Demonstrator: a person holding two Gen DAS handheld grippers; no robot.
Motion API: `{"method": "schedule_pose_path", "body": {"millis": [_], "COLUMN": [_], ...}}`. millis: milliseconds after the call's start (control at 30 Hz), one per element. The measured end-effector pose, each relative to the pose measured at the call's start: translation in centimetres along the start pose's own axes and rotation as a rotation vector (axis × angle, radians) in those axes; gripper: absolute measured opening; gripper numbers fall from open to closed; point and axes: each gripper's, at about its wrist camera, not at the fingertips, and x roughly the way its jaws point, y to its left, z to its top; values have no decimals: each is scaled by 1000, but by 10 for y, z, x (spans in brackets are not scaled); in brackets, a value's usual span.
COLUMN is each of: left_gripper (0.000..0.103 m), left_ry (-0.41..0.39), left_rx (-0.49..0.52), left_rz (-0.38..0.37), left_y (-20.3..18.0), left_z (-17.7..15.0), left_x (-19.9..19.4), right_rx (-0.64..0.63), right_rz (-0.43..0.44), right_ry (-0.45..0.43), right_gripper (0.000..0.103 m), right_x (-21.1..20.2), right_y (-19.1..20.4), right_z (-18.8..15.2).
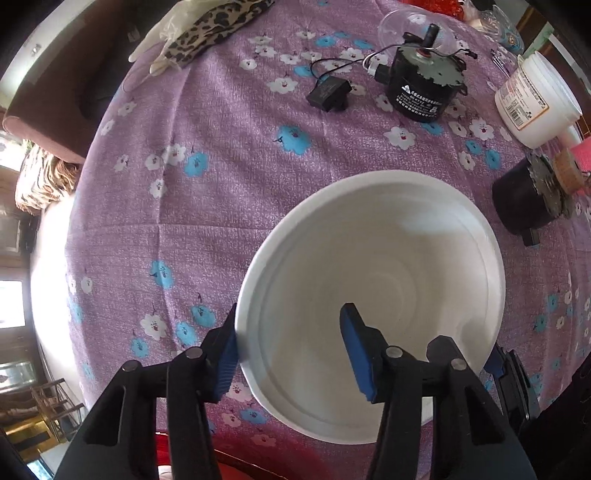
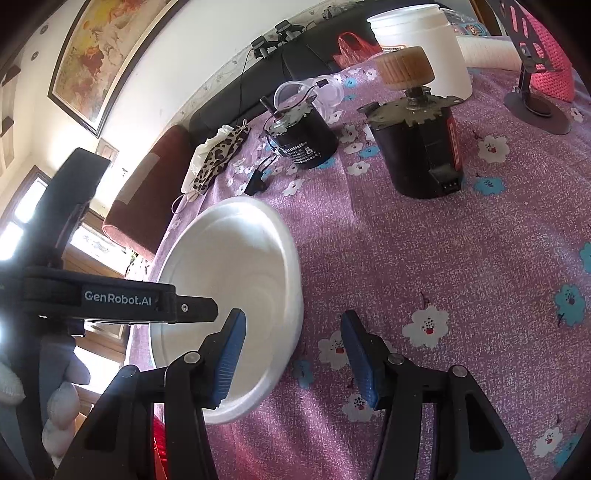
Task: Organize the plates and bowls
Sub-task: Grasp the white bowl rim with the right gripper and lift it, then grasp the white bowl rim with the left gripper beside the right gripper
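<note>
Left wrist view first: the left gripper [image 1: 290,354] points pretty much straight down over a white foam bowl [image 1: 369,295] sitting on the purple flowered tablecloth [image 1: 192,206], close to the table's near edge. The jaws straddle the bowl's near-left rim, one blue pad outside the wall and just about touching it, the other hanging inside over the hollow. So it's part open with the rim between the pads but not clamped yet, nothing actually held. Further back on the cloth are a black motor [image 1: 424,88] with wires, a white plastic jar [image 1: 535,99] and a leopard-print cloth [image 1: 218,26], all well apart from the bowl.

Right wrist view: the right gripper [image 2: 293,358] is tilted down at the cloth just beside the bowl [image 2: 229,280], on its right side. Its jaws are roughly half open and empty — the left pad overlaps the bowl's edge in the picture, but whether it touches is hard to say. The left gripper's body [image 2: 118,299] comes in from the left over the bowl.

The bowl looks like thin foam, so probably super light, a bit flexible and easy to dent or crack. Best bet is pinching the rim wall gently, one pad in and one out — squeeze hard and it'll likely crush, and being so light it may skid or tip when nudged
</note>
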Motion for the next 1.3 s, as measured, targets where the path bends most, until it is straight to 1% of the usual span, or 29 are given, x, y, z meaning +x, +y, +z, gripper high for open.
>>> {"method": "schedule_pose_path", "body": {"millis": [33, 67, 100, 167, 267, 333, 433, 567, 667, 833, 900, 1033, 1200, 1300], "left_gripper": [45, 43, 39, 33, 33, 32, 26, 26, 24, 24, 24, 24, 24, 24], "left_ry": [-2, -5, -6, 2, -4, -11, -12, -41, -78, -142, -165, -188, -205, -220], "left_rx": [3, 9, 15, 25, 37, 44, 47, 60, 61, 63, 70, 82, 100, 103], "left_rz": [6, 14, 19, 17, 33, 46, 45, 61, 67, 28, 23, 5, -13, -22], "left_y": [-2, -3, -5, -11, -20, -27, -36, -57, -70, -96, -98, -108, -112, -119], "left_z": [-2, -3, -4, -7, -14, -17, -25, -39, -48, -68, -69, -76, -81, -90], "left_x": [-1, -2, -2, -1, -4, -3, -7, -21, -34, -66, -74, -86, -86, -89], "right_rx": [2, 4, 5, 13, 10, 24, 49, 63, 55, 46, 52, 50, 52, 52], "right_rz": [-2, -2, 1, 3, -18, -15, -15, -25, -44, -80, -85, -106, -133, -145], "right_ry": [0, 0, 4, 2, -19, -30, -50, -76, -103, -185, -208, -218, -218, -221], "right_gripper": [57, 52, 48, 34, 33, 27, 24, 21, 19, 18, 18, 18, 17, 17], "right_x": [0, 0, 0, 0, -5, -8, -14, -21, -29, -61, -74, -94, -112, -124], "right_y": [0, -1, -1, -1, -1, -5, -12, -15, -14, -13, -12, -13, -17, -20], "right_z": [0, -1, -1, -1, -2, 0, 3, 6, 7, 14, 14, 14, 13, 8]}}
